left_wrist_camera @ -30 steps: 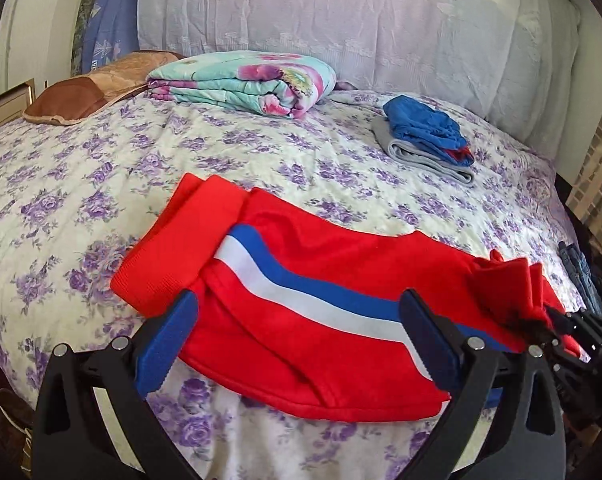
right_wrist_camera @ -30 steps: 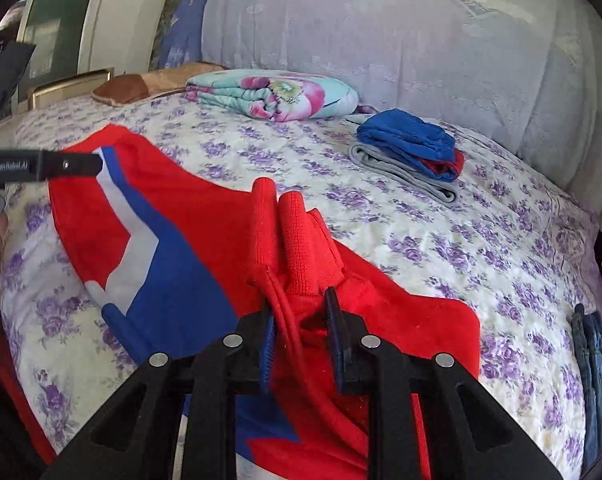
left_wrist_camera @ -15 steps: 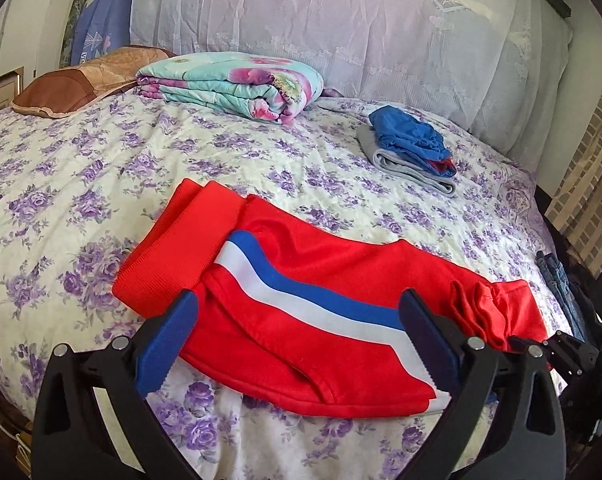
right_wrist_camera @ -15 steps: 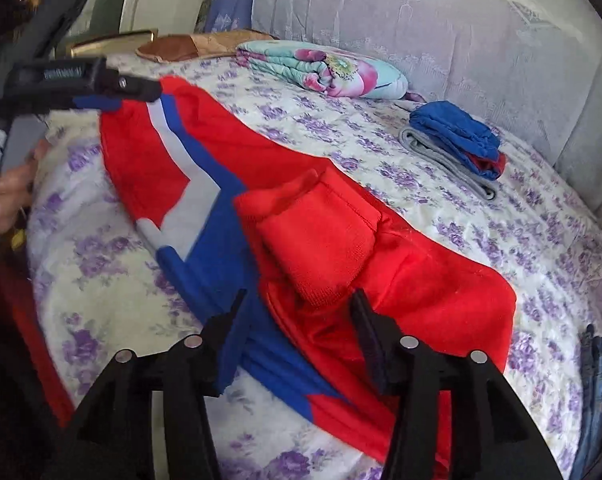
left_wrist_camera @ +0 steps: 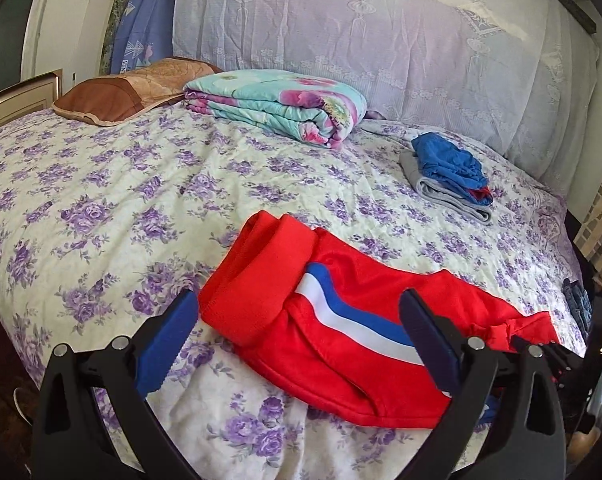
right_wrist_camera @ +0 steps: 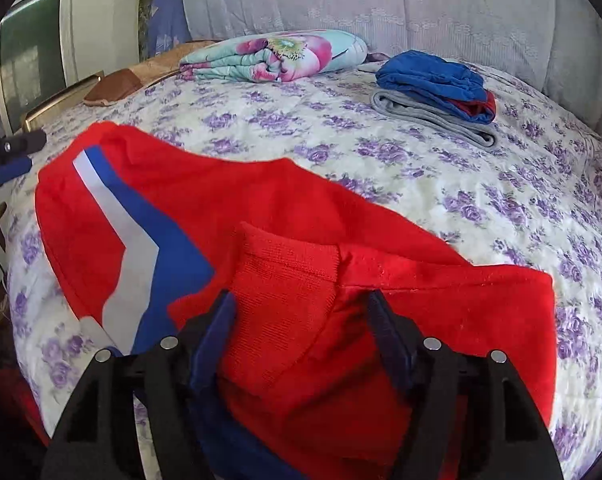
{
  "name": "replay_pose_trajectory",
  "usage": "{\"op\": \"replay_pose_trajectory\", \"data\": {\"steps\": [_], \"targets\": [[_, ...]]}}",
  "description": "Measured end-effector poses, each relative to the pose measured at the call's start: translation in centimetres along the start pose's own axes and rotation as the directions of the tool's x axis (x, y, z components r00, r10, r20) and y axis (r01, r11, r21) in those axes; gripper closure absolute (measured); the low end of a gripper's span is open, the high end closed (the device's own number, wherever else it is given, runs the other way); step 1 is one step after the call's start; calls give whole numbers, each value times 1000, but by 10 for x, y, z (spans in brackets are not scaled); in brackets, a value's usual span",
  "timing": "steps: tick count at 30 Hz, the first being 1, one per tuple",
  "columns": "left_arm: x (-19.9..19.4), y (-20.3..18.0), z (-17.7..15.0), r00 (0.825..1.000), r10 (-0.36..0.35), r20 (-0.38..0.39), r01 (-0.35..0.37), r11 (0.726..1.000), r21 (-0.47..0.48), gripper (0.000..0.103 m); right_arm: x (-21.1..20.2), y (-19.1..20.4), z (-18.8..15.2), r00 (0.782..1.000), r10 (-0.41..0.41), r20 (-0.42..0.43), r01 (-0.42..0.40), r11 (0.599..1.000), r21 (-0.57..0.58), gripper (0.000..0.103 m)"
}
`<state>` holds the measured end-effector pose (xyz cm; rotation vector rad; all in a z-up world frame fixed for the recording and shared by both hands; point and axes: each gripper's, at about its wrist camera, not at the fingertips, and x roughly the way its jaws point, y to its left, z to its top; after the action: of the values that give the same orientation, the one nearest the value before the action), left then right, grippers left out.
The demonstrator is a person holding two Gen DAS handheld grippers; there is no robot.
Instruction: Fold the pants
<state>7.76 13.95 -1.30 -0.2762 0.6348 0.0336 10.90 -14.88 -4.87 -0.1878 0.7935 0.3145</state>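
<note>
Red pants [left_wrist_camera: 361, 280] with a blue and white side stripe lie folded across the near edge of the flowered bed [left_wrist_camera: 121, 200]. My left gripper [left_wrist_camera: 299, 298] hovers open and wide over their left end, with nothing between its pads. In the right wrist view the pants [right_wrist_camera: 261, 200] fill the foreground, with a ribbed red cuff [right_wrist_camera: 289, 276] laid flat on top. My right gripper [right_wrist_camera: 301, 300] straddles that cuff. Its jaws are opening and the pads do not press the cloth. The right gripper [left_wrist_camera: 557, 356] also shows at the pants' right end, and the left gripper [right_wrist_camera: 13, 152] at the far left.
A folded floral blanket [left_wrist_camera: 277, 108] and a brown pillow [left_wrist_camera: 129, 92] lie at the head of the bed. A stack of folded blue, red and grey clothes [left_wrist_camera: 449, 168] sits at the back right. Jeans [left_wrist_camera: 579, 300] hang at the bed's right edge. A lace-covered headboard [left_wrist_camera: 381, 40] rises behind.
The right gripper let go of the bunched red cuff and its jaws widened; the cuff now lies flat on the pants. The left gripper shifted left and stayed open.
</note>
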Motion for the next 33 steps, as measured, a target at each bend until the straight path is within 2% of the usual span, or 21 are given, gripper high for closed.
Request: {"op": "replay_pose_trajectory", "data": {"steps": [2, 6, 7, 8, 9, 11, 19, 23, 29, 31, 33], "targets": [[4, 4, -1, 1000, 7, -14, -7, 1000, -10, 5, -8, -2, 4, 1000, 2, 14, -2, 1000, 5, 34], [9, 8, -3, 999, 18, -29, -18, 1000, -25, 5, -31, 1, 2, 993, -35, 114, 35, 999, 7, 32], [10, 8, -4, 999, 20, -31, -21, 999, -26, 5, -28, 3, 1, 993, -51, 109, 52, 999, -4, 24], [10, 7, -4, 999, 19, -35, -19, 999, -27, 5, -18, 6, 0, 995, -70, 68, 73, 997, -30, 15], [11, 6, -4, 999, 17, -39, -18, 1000, -24, 5, 0, 7, -1, 997, -82, -2, 82, 995, -64, 13], [12, 3, -5, 999, 21, -47, -22, 1000, -13, 5, 8, 4, -2, 998, -68, -8, 67, 997, -48, 7], [17, -4, -8, 995, 46, -93, -46, 999, -1, 5, 3, 2, -3, 997, -73, 3, 73, 997, -32, 4], [19, -7, -10, 992, 47, -115, -47, 999, 1, 5, -12, 0, -6, 994, -71, 83, 73, 997, -23, 4], [19, 0, -11, 987, 73, -143, -74, 997, -5, 5, -59, -19, -15, 955, -130, 265, 127, 991, 27, 4], [20, 5, -11, 986, 58, -155, -62, 998, -23, 5, -67, -29, -20, 947, -87, 309, 80, 996, 37, 4], [22, 9, -12, 985, 45, -167, -53, 998, -41, 5, -66, -40, -22, 951, -44, 307, 21, 997, 78, 4]]}}
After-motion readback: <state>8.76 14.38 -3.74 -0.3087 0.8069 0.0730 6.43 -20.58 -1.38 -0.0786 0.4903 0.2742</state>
